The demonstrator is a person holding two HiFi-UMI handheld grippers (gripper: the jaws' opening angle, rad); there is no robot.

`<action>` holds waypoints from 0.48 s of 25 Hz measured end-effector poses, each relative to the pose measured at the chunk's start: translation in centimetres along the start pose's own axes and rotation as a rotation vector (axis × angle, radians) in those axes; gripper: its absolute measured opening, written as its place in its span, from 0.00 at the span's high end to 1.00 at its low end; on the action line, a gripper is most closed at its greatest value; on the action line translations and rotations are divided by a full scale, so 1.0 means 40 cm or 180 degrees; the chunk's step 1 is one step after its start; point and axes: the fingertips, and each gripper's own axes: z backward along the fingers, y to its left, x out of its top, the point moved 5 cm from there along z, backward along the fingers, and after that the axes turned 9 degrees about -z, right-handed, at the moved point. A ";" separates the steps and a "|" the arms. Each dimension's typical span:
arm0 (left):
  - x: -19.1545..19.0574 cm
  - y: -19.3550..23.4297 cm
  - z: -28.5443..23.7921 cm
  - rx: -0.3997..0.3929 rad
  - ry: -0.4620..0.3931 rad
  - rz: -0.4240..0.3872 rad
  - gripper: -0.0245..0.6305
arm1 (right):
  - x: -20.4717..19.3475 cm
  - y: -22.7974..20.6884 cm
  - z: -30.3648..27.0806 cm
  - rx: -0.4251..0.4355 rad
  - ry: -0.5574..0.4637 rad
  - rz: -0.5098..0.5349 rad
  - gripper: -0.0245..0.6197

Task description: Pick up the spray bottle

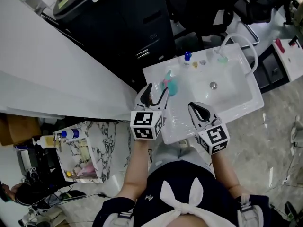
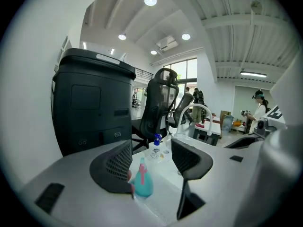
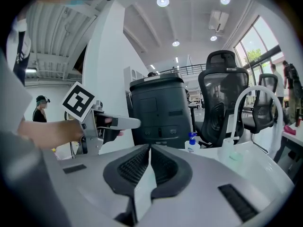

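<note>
A teal spray bottle [image 1: 171, 84] with a pink trigger stands on the left ledge of the white sink unit [image 1: 236, 103]. In the left gripper view the spray bottle [image 2: 143, 179] stands upright between the two jaws, close to the left jaw and apart from the right one. My left gripper [image 1: 157, 91] is open, its tips just short of the bottle. My right gripper [image 1: 195, 109] hovers over the sink's front edge with its jaws pressed together and nothing in them; in its own view the right gripper [image 3: 148, 161] is shut.
A small blue-capped bottle [image 1: 187, 56] and a clear bottle [image 1: 221, 56] stand at the sink's back edge beside a white arched faucet [image 1: 247, 42]. A black bin [image 1: 123, 22] and an office chair [image 2: 160, 103] lie beyond. A marble-patterned cart [image 1: 85, 150] stands at lower left.
</note>
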 end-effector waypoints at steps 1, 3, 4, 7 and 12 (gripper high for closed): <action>-0.004 0.003 -0.008 -0.0019 0.0023 0.0000 0.56 | -0.003 -0.002 -0.005 -0.0014 0.0016 -0.0013 0.91; -0.012 0.009 -0.022 -0.0051 0.0061 -0.0001 0.56 | -0.007 -0.004 -0.013 -0.0034 0.0045 -0.0034 0.91; -0.016 0.011 -0.030 -0.0065 0.0077 -0.0002 0.56 | -0.008 -0.005 -0.017 -0.0043 0.0056 -0.0041 0.91; -0.025 0.013 -0.054 -0.0105 0.0118 -0.0009 0.56 | -0.009 -0.010 -0.027 -0.0066 0.0071 -0.0053 0.91; -0.043 0.017 -0.093 -0.0179 0.0194 -0.0032 0.56 | -0.011 -0.021 -0.043 -0.0126 0.0080 -0.0066 0.91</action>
